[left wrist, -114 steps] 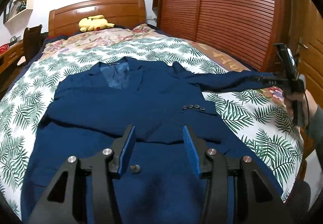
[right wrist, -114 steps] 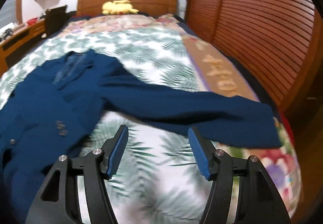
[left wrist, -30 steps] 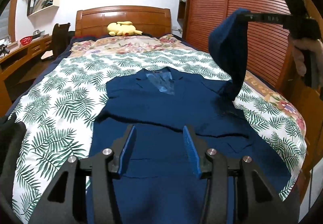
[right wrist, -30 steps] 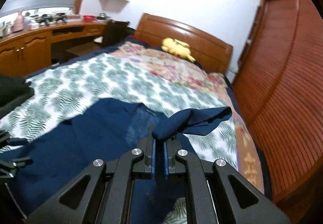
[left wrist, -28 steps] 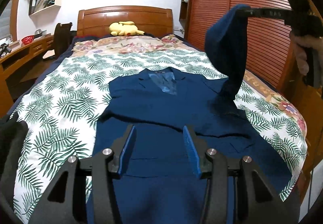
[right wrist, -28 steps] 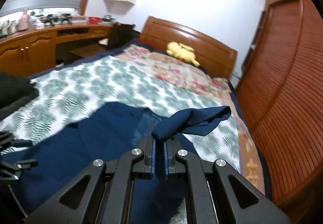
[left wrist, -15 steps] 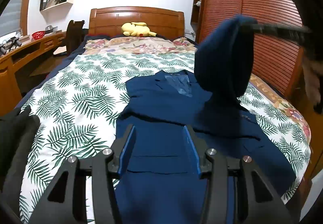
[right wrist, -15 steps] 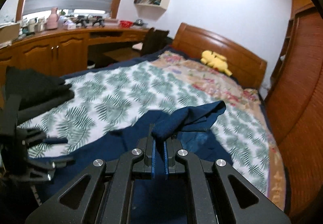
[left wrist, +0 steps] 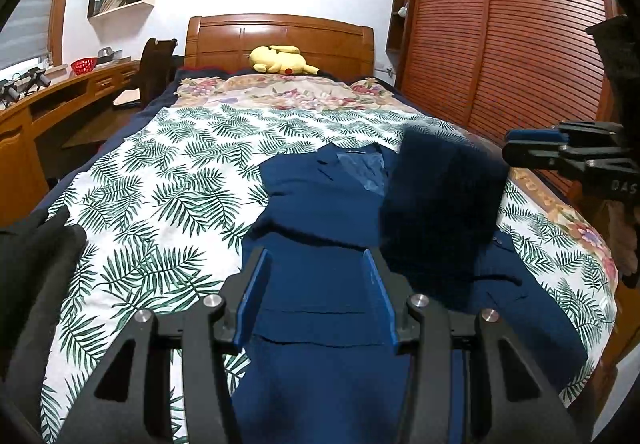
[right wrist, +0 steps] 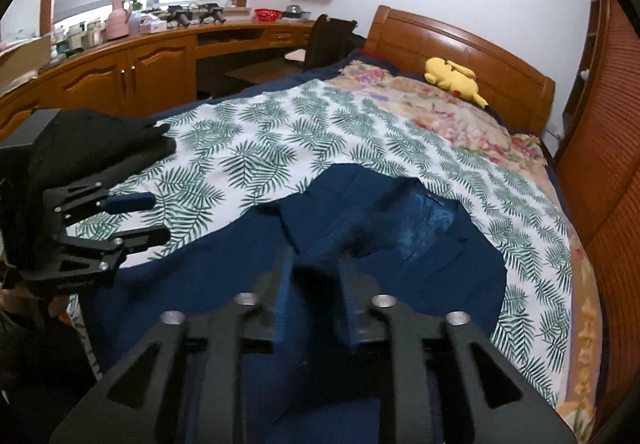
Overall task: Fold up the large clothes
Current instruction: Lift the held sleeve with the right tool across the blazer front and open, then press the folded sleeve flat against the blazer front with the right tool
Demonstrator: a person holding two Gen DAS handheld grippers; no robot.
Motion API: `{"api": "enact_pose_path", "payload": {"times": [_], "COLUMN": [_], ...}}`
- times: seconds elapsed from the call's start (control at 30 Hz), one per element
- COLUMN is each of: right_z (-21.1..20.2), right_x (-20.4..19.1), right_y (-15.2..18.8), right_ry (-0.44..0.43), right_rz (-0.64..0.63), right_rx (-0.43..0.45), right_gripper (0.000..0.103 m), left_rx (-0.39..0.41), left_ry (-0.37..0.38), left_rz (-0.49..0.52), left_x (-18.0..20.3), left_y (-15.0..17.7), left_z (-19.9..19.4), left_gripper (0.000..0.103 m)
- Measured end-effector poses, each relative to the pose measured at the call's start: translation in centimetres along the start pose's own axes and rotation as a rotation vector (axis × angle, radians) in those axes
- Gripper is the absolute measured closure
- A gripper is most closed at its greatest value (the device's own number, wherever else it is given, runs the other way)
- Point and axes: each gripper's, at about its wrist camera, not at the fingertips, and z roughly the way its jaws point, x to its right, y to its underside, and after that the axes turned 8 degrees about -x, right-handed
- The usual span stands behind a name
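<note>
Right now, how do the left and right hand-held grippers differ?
The left hand-held gripper gapes wide; the right hand-held gripper stands narrower, its jaws having just been opening. The left has nothing between its jaws; the right has the sleeve end between them. Both hang over the blue jacket.

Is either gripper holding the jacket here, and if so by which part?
Neither. The right gripper has just been opening; the sleeve end lies loose between its fingers. The left gripper is open above the jacket.

jacket (left wrist: 320, 228) on bed (left wrist: 168, 180), plush toy (left wrist: 280, 60) behind
</note>
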Motion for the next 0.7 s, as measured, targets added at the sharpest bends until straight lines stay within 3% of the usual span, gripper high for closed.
{"api": "enact_pose_path", "payload": {"times": [0.27,0.7], "right_z": [0.2,7.1], "right_x": [1.2,0.3], "right_y": [0.9,5.1], "right_ry": [0.014,-0.055], "right_rz": [0.025,0.101], "right_rx": [-0.015,-0.143], "right_gripper": [0.069,0.069], "left_rx": [-0.003,-0.011], "left_ry": [-0.003,-0.01], "left_rz": [-0.001,0.001], "left_x": [-0.1,-0.5], "left_y": [0.0,0.2], "left_z": [0.1,0.2], "left_gripper": [0.056,0.056]}}
